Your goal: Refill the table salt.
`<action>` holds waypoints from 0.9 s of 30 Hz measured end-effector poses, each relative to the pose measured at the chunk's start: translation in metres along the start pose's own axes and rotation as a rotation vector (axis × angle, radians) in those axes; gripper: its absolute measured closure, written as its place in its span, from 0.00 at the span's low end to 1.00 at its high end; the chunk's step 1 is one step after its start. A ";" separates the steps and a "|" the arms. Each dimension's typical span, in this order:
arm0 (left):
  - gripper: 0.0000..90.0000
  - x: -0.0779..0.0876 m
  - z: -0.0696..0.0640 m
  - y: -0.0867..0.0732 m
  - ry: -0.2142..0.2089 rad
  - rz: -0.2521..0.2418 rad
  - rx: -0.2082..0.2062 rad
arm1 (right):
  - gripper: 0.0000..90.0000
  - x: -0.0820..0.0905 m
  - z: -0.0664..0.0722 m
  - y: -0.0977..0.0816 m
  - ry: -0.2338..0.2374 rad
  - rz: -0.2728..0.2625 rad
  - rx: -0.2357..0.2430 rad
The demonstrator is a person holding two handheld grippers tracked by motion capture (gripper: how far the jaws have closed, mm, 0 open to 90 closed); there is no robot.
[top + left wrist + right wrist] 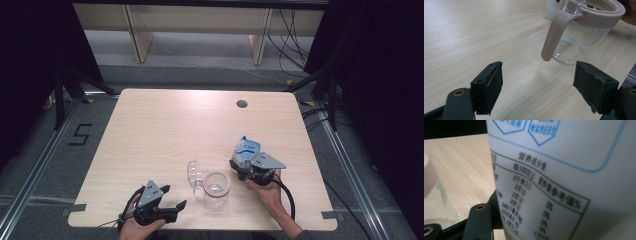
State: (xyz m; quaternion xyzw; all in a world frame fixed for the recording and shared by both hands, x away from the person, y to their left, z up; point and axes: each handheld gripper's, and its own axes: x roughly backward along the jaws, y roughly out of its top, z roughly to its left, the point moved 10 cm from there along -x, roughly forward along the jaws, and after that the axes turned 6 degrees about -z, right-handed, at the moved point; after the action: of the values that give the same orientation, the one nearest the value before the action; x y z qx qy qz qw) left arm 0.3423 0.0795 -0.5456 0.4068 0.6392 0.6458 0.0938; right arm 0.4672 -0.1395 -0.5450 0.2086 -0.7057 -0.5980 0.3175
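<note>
White pouch (564, 180) between right tool (248, 167) jaws bears "每100克" nutrition table.

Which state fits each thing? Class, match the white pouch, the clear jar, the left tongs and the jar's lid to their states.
Things:
1. white pouch
2. clear jar
3. left tongs
4. jar's lid

States:
A. flipped up, open
B. open, holding nothing
C. between the right tongs
D. standing on the table

Pairs: 1-C, 2-D, 3-B, 4-A
</note>
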 end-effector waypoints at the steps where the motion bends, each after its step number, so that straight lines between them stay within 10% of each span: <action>1: 0.25 0.000 -0.001 0.000 0.000 -0.003 0.011 | 0.46 -0.001 0.000 0.001 -0.009 -0.011 0.000; 13: 0.26 0.003 0.000 0.003 -0.004 -0.010 -0.002 | 0.49 0.005 0.006 -0.001 -0.034 0.053 -0.006; 27: 0.26 0.003 0.000 0.002 -0.004 -0.008 -0.003 | 0.50 0.007 0.007 0.012 -0.020 0.010 0.049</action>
State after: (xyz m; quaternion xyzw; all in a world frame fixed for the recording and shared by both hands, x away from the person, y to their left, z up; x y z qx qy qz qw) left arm 0.3415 0.0811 -0.5423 0.4055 0.6396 0.6456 0.0985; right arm 0.4585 -0.1369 -0.5325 0.2069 -0.7242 -0.5811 0.3083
